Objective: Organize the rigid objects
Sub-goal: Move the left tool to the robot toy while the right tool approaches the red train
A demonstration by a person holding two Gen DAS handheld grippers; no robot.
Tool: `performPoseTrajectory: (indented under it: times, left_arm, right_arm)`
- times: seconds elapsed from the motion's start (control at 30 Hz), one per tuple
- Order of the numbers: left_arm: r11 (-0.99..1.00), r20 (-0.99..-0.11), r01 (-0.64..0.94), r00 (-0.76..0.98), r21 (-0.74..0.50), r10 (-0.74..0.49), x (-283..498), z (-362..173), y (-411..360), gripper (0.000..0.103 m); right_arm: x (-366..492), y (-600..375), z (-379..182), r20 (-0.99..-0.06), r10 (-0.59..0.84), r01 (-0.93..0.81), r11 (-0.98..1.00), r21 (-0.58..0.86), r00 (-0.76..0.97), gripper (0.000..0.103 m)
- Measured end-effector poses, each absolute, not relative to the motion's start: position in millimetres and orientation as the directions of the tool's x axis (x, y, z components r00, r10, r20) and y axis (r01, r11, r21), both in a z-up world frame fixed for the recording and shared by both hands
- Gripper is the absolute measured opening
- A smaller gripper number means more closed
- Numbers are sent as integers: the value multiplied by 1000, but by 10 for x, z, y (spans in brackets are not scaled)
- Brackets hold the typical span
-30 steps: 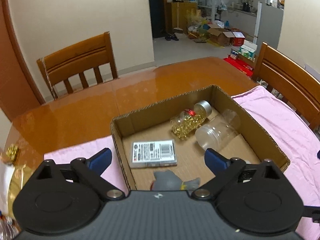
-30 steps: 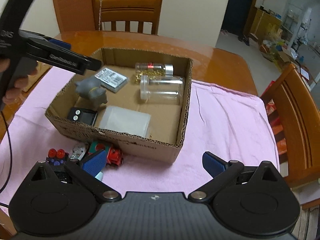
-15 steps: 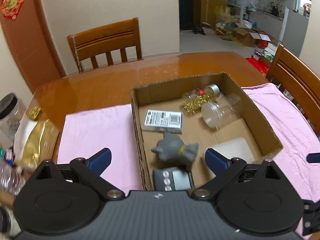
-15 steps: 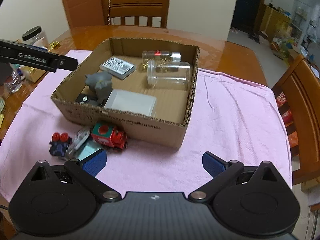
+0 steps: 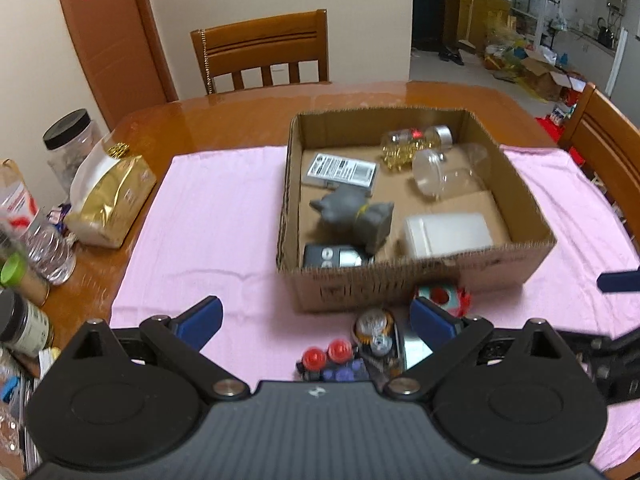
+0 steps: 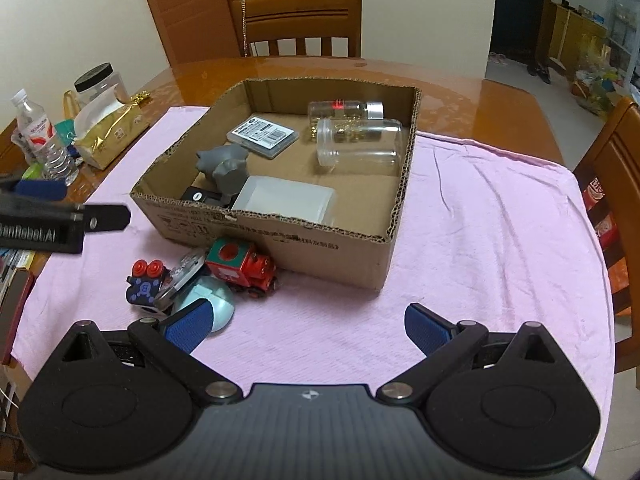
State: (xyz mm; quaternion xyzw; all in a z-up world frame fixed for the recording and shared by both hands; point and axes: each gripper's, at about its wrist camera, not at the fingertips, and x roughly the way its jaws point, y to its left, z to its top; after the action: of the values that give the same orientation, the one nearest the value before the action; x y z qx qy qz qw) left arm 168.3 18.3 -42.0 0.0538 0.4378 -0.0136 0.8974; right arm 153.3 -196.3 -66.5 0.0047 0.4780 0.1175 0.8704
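Observation:
A cardboard box (image 6: 340, 242) (image 5: 400, 284) stands on a pink cloth (image 6: 480, 208). Inside lie a grey animal figure (image 6: 224, 164) (image 5: 352, 216), a card pack (image 6: 262, 134), a bottle of gold pieces (image 6: 346, 110), a clear jar (image 6: 360, 142), a white container (image 6: 284, 200) and a small black device (image 5: 332, 256). In front of the box sit a red toy train (image 6: 240, 266), a dark toy with red knobs (image 6: 144, 280) and a pale blue round piece (image 6: 212, 300). My left gripper (image 5: 316, 318) (image 6: 60, 224) hangs open over these toys. My right gripper (image 6: 306, 322) is open above bare cloth.
On the wooden table (image 6: 500, 96) left of the cloth stand a gold bag (image 5: 108, 204), a black-lidded jar (image 5: 72, 144), a water bottle (image 6: 42, 140) and other bottles. Wooden chairs (image 6: 302, 26) stand at the far side and on the right (image 6: 616, 184).
Both grippers have pulled back from the box toward the near edge. The left one, earlier over the box, now looks at the toys in front of it. Both remain open and empty.

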Motion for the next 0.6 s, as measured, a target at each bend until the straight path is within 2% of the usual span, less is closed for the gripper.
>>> performPoseTrajectory:
  times: [0.37, 0.6]
  left_arm:
    - [995, -812, 82, 584, 55, -3, 1634, -738, 382, 100]
    - [997, -811, 45, 585, 62, 24, 1676, -837, 732, 100]
  right_arm:
    - [1590, -1849, -834, -848, 162, -120, 986, 117, 505, 103]
    - [1780, -1625, -973, -855, 160, -76, 987, 140, 493, 103]
